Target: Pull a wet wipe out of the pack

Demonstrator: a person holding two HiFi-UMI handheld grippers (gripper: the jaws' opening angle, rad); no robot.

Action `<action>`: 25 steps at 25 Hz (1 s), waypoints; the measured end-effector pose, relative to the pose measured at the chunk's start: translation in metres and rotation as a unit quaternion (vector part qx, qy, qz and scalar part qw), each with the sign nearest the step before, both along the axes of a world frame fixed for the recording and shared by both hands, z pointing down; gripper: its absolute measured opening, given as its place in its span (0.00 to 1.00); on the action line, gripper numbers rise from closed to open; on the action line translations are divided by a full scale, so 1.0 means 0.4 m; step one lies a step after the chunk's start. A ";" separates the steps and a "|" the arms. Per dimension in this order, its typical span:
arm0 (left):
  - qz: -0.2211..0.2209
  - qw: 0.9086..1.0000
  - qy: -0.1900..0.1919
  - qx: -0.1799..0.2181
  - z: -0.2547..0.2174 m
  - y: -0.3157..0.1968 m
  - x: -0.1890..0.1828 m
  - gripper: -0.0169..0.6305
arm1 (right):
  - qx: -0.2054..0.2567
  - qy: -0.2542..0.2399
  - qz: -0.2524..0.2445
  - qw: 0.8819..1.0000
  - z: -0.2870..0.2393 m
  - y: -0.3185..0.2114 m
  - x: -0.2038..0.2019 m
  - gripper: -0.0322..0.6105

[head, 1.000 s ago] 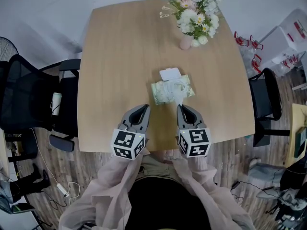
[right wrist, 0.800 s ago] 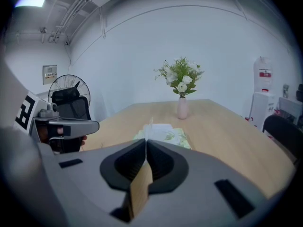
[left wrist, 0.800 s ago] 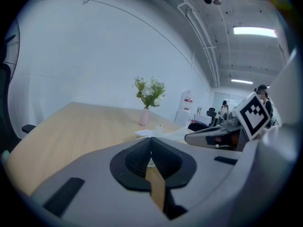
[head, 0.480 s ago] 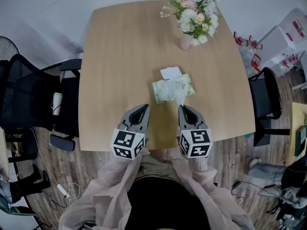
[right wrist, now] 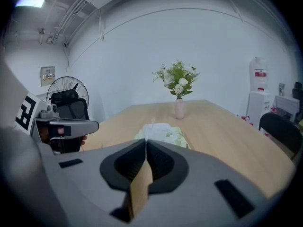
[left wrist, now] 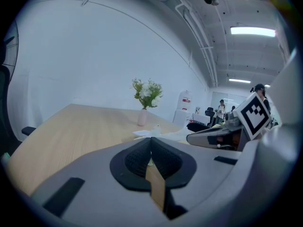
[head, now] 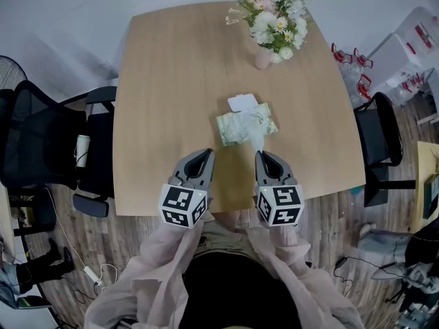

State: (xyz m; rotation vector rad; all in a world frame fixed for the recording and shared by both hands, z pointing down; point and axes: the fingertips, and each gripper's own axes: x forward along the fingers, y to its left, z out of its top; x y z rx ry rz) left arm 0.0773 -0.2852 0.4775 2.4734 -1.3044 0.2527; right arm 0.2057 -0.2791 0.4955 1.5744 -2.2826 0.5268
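Note:
The wet wipe pack (head: 241,128), pale green with a flower print, lies in the middle of the wooden table (head: 171,81). Its white lid (head: 243,103) is flipped open on the far side. A white wipe (head: 257,140) trails out of it toward me in a narrow tail. My right gripper (head: 263,155) is shut just short of that tail, and no wipe shows between its pads (right wrist: 156,160). From the right gripper view the pack (right wrist: 171,135) lies just past the jaws. My left gripper (head: 204,155) is shut too, to the left of the pack, with nothing in it.
A pink vase of white flowers (head: 274,22) stands at the table's far edge. Black office chairs stand at the left (head: 41,142) and at the right (head: 381,142). Both grippers hang over the table's near edge, close to my body.

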 end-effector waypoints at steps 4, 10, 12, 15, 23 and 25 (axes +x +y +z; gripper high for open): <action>0.004 1.000 -0.001 0.000 0.000 0.007 0.002 0.04 | 0.002 -0.001 0.003 1.000 -0.004 0.009 0.002 0.08; 0.012 1.000 0.000 0.002 -0.003 0.019 0.010 0.04 | 0.003 0.001 0.008 1.000 -0.006 0.029 0.009 0.08; 0.014 1.000 -0.001 0.004 -0.003 0.023 0.011 0.04 | 0.004 0.001 0.009 1.000 -0.006 0.036 0.008 0.08; 0.017 1.000 -0.002 0.006 -0.002 0.028 0.013 0.04 | 0.005 0.001 0.010 1.000 -0.005 0.046 0.007 0.08; 0.021 1.000 -0.001 0.008 -0.007 0.041 0.011 0.04 | 0.014 0.005 0.015 1.000 -0.028 0.062 0.012 0.08; 0.021 1.000 -0.001 0.010 -0.010 0.043 0.013 0.04 | 0.020 0.007 0.016 1.000 -0.039 0.064 0.017 0.08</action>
